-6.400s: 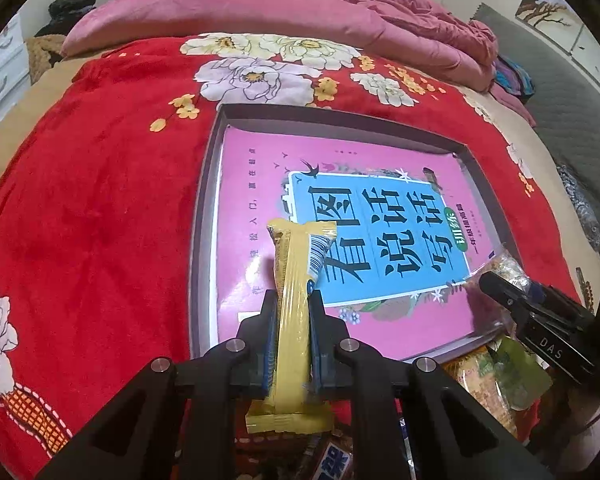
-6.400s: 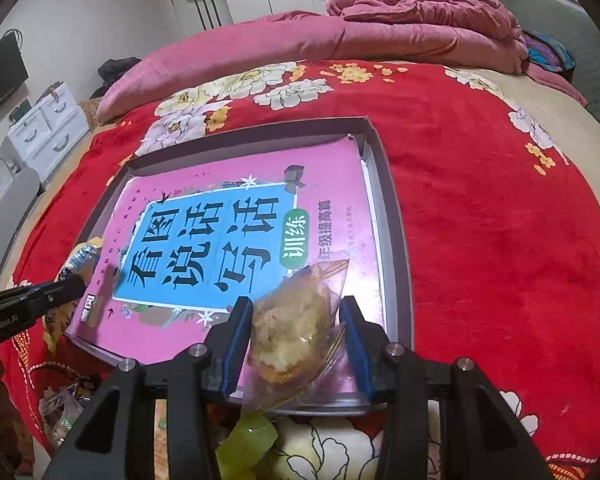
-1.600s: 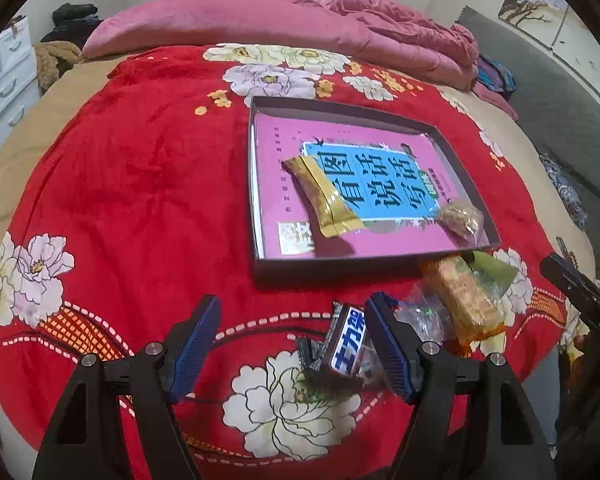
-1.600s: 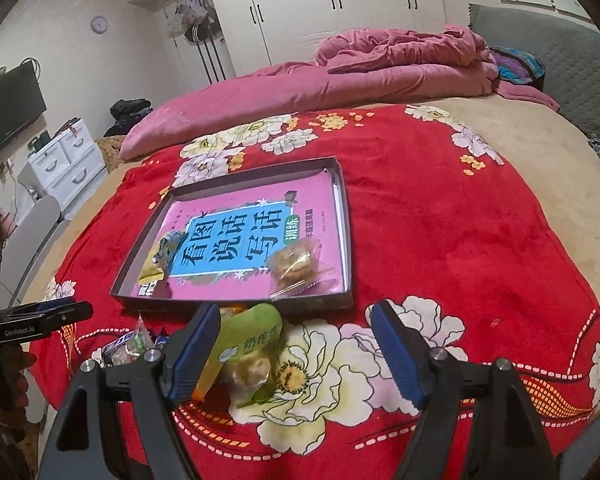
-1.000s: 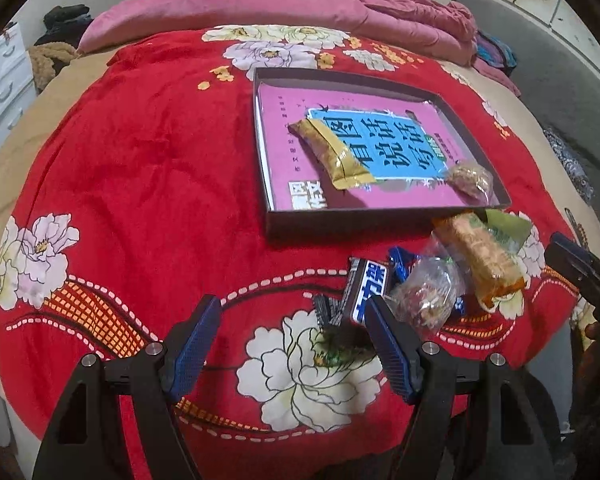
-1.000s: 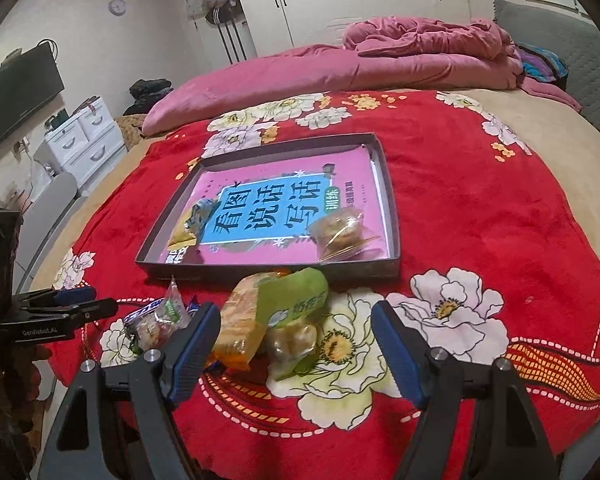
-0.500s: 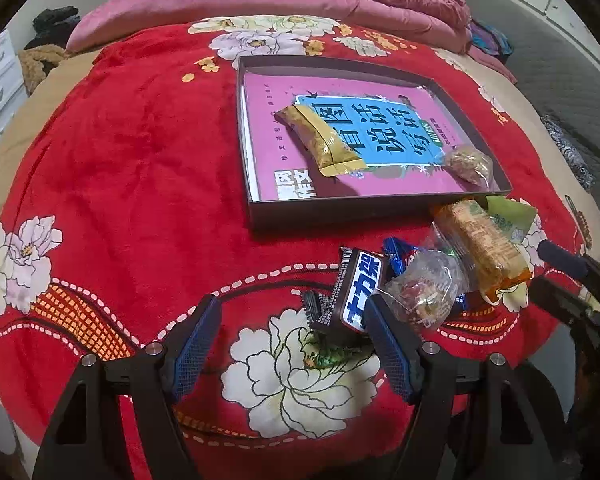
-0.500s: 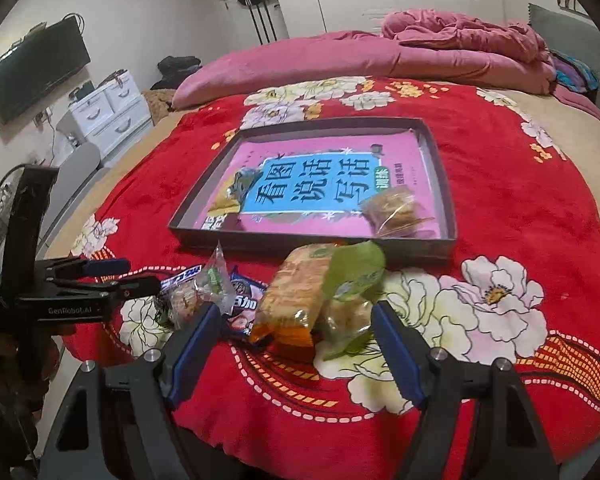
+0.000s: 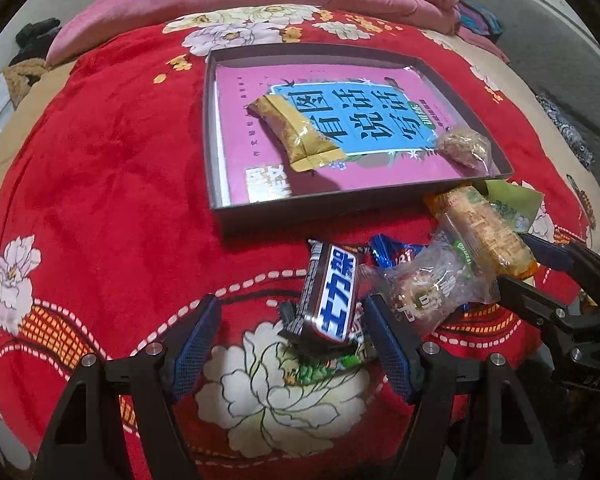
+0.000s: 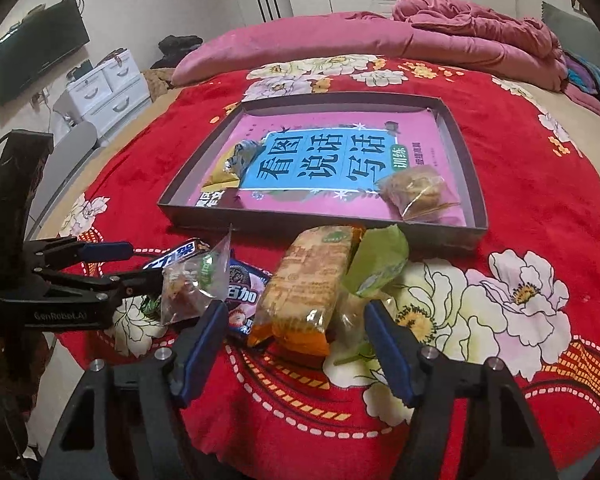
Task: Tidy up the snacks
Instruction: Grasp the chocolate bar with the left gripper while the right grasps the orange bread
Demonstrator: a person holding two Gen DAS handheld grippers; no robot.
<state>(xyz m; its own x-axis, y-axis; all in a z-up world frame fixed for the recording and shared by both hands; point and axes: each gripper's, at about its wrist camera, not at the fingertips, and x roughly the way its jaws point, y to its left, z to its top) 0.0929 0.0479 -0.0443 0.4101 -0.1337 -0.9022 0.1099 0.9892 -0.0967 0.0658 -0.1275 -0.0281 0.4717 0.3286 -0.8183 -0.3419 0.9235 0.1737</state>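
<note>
Two grippers hover over snacks on the red blanket [image 9: 100, 152].
Left gripper [image 9: 292, 340] gapes around the blue candy bar [image 9: 336, 292]; right gripper [image 10: 292, 332], jaws just narrowing yet untouching, straddles the orange cracker pack [image 10: 308, 280] before the tray [image 10: 476, 184].

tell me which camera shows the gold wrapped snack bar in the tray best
The left wrist view: the gold foil-wrapped snack bar lies full length, unobstructed, on the pink book in the tray. The right wrist view shows only its foreshortened, glare-washed end at the tray's far left.
</note>
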